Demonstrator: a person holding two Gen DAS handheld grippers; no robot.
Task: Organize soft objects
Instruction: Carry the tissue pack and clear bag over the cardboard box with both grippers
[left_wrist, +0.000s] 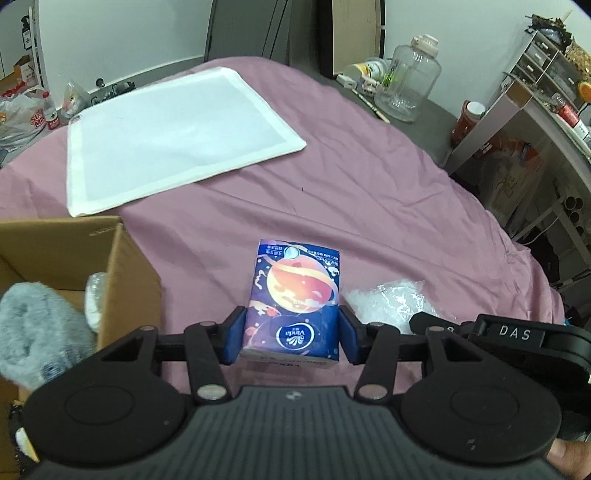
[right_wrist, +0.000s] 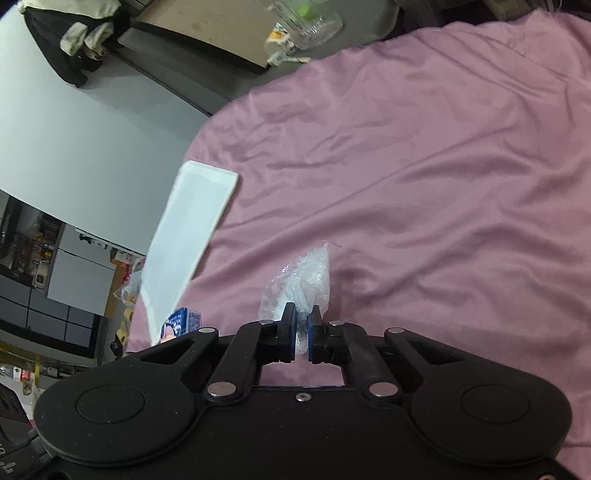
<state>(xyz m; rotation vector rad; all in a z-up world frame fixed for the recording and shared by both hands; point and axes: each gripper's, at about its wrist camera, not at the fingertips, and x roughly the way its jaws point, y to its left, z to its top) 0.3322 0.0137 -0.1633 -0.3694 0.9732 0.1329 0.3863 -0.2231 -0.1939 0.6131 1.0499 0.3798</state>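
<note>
A blue and purple tissue pack (left_wrist: 295, 299) with a planet print sits between the blue pads of my left gripper (left_wrist: 291, 332), which is shut on its near end above the pink sheet (left_wrist: 369, 184). A crumpled clear plastic bag (left_wrist: 384, 301) lies just right of the pack. In the right wrist view my right gripper (right_wrist: 301, 330) is shut on that clear plastic bag (right_wrist: 299, 280), pinching its near end. A corner of the tissue pack (right_wrist: 181, 323) shows at the left. An open cardboard box (left_wrist: 74, 258) at the left holds a grey fuzzy item (left_wrist: 33, 325) and something white.
A flat white pad (left_wrist: 170, 136) lies on the far left of the pink sheet, also seen edge-on as the white pad (right_wrist: 188, 229). A clear plastic jug (left_wrist: 410, 81) and clutter stand on a dark table behind. Shelves with cluttered items stand at the right.
</note>
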